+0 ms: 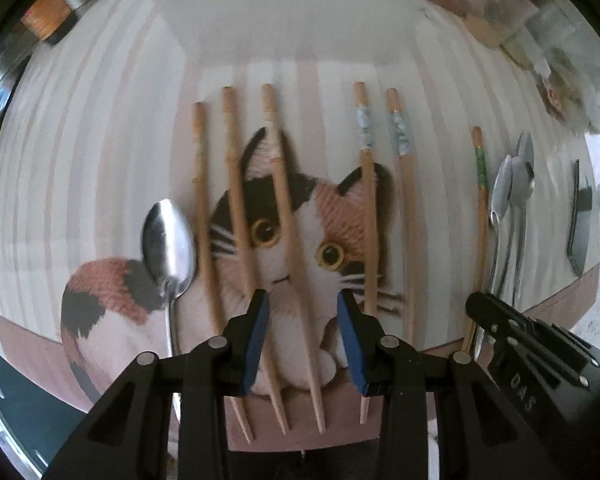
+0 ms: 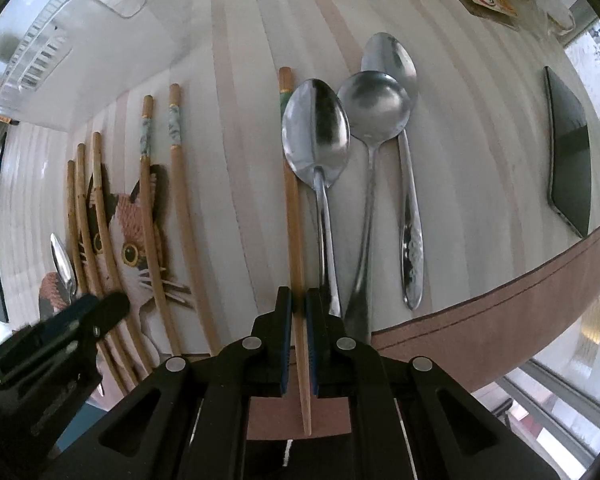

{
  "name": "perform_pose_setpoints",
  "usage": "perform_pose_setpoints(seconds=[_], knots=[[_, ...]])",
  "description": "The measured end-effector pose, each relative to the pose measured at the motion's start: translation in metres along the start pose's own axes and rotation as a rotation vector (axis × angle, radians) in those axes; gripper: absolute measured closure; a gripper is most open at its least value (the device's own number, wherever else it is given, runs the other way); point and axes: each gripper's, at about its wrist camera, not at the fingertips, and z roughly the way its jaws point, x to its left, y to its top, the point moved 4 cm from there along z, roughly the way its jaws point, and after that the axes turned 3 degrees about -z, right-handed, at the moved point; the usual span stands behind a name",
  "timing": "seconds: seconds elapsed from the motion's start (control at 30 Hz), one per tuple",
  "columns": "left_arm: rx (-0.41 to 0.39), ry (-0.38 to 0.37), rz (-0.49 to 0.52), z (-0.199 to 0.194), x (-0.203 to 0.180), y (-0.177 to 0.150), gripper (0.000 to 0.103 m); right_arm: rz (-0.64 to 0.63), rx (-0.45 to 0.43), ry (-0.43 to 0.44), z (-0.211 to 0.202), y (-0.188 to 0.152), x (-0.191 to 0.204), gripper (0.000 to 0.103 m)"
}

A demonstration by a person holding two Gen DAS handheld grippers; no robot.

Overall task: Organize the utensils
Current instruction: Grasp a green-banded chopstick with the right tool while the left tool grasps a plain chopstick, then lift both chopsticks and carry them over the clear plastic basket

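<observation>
right hand-held gripper, clamping green-banded chopstick, "DAS" lettering

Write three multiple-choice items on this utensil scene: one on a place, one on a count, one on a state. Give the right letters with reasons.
1. Where does the green-banded wooden chopstick lie?
A. just left of the three grouped metal spoons
B. across the cat's face
C. under the dark flat slab

2. How many wooden chopsticks carry a pale blue marbled band?
A. none
B. two
C. four

3. How do the right tongs stand?
A. wide open over a spoon
B. closed on the green-banded chopstick
C. closed on a spoon handle

Answers:
1 A: in the right wrist view it runs alongside the nearest of the three metal spoons.
2 B: two blue-banded chopsticks lie side by side near the cat picture.
3 B: the blue pads press both sides of its shaft, while the left tongs hang open.
</observation>
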Motion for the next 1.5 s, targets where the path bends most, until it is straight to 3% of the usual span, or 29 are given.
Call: perform_pose_setpoints(seconds=[0.03,0.1,0.43,0.73,0.93,1.2,1.33,1.5], knots=[[0.005,0.012,0.009,0.003,-0.002,0.002,0.092,-0.001,-0.001,-0.003,-0.001,0.0,0.0,0.096],[-0.002,0.038,0.027,0.007,-0.008,0.006,0.098,-0.006,0.001,-0.009,-0.003,0.006,-0.011,0.096],[0.012,0.04,0.073,0.002,0.005,-0.002,0.098,-0.033,0.037,-0.037,0.009,-0.009,-0.006,0.096],[-0.011,0.07,0.095,0.0,0.0,0.005,0.099,-0.08,0.027,-0.113,0.007,0.006,0.011,0.096],[-0.125,0.088,0.095,-0.043,-0.001,0.003,0.099,-0.044,-0.021,-0.035,-0.011,-0.003,0.002,0.096],[-0.279,0.061,0.052,-0.117,0.009,0.002,0.099,-0.057,-0.147,0.075,-0.081,-0.007,-0.003,0.096],[-0.341,0.031,0.025,-0.141,0.016,0.008,0.099,-0.055,-0.214,0.132,-0.117,0.004,-0.002,0.096],[-0.382,-0.042,-0.017,-0.173,0.021,0.045,0.099,-0.05,-0.293,0.226,-0.155,0.044,0.016,0.096]])
